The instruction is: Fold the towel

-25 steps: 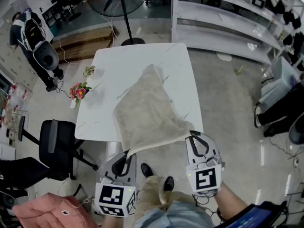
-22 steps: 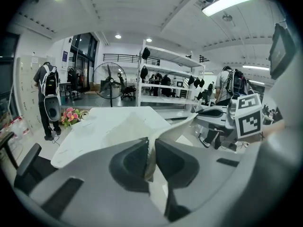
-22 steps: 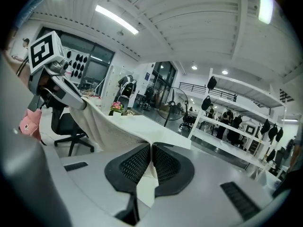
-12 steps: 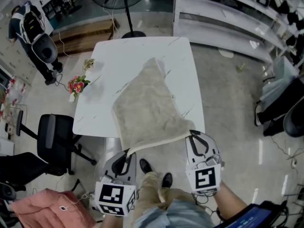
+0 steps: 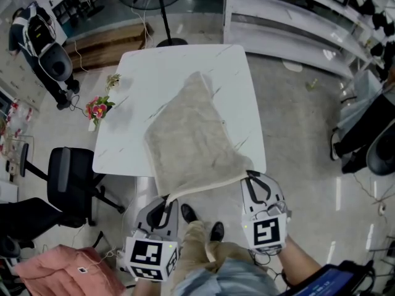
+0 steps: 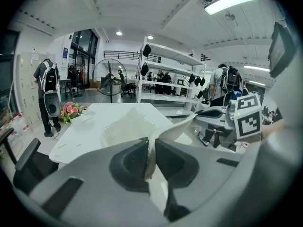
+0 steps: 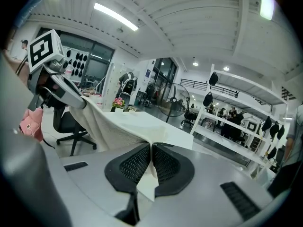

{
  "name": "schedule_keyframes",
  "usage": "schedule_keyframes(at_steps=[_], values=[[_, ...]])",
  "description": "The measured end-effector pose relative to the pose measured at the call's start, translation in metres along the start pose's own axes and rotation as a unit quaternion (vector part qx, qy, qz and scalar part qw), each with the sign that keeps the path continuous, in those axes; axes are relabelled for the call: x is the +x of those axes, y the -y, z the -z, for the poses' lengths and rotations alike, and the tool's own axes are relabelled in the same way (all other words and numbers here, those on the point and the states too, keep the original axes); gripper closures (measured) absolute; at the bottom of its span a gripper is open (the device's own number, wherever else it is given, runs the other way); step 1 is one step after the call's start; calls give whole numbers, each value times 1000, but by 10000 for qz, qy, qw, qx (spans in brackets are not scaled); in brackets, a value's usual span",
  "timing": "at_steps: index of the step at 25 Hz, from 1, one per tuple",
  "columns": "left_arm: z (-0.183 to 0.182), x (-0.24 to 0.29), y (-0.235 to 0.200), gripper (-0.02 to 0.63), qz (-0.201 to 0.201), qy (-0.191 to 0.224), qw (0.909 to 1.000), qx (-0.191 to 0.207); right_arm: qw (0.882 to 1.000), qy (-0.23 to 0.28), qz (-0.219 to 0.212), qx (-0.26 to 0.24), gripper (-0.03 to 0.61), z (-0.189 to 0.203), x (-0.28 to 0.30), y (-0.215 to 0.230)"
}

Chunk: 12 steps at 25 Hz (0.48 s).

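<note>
At the near edge of the desk [image 5: 154, 73], I hold one beige towel [image 5: 194, 137] by two corners. The left tool [image 5: 164, 201] is pinched shut on the near-left corner, with cloth between its pads. The right tool [image 5: 250, 176] is clamped on the near-right corner the same way. The near hem runs taut between them, just off the desk edge. The rest lies on the desk, its far corner pointing to the far side.

Room: bare desk left of the towel and beyond its tip, only a thin strip on the right.

Count: one towel, one desk, two tools. Off the left edge I see one office chair [image 5: 71, 177] and one bunch of flowers [image 5: 99, 111]. Shelving [image 5: 296, 23] stands past the right edge, with open floor between.
</note>
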<state>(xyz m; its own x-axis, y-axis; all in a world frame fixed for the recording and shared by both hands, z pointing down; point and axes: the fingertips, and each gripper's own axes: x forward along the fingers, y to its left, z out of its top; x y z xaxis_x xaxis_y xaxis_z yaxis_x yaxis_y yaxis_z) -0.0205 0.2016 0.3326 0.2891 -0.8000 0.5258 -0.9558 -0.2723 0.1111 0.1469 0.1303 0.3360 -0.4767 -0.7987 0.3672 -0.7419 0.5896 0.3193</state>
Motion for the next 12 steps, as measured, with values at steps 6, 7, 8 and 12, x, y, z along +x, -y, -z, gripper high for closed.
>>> schedule_keyframes(at_steps=[6,7,8,12], values=[[28,2,9,586,74,-169,9998,-118,9997,-234,-64,11,546,25,-4,-12],[36,3,10,586,93,-211,9996,-134,9996,-281,-83,8,546,31,-5,-16],[43,4,12,588,112,-259,9995,-157,9994,-339,-107,12,546,39,-6,-20],[66,9,21,586,159,-395,9988,-251,9981,-576,-193,51,546,69,-11,-31]])
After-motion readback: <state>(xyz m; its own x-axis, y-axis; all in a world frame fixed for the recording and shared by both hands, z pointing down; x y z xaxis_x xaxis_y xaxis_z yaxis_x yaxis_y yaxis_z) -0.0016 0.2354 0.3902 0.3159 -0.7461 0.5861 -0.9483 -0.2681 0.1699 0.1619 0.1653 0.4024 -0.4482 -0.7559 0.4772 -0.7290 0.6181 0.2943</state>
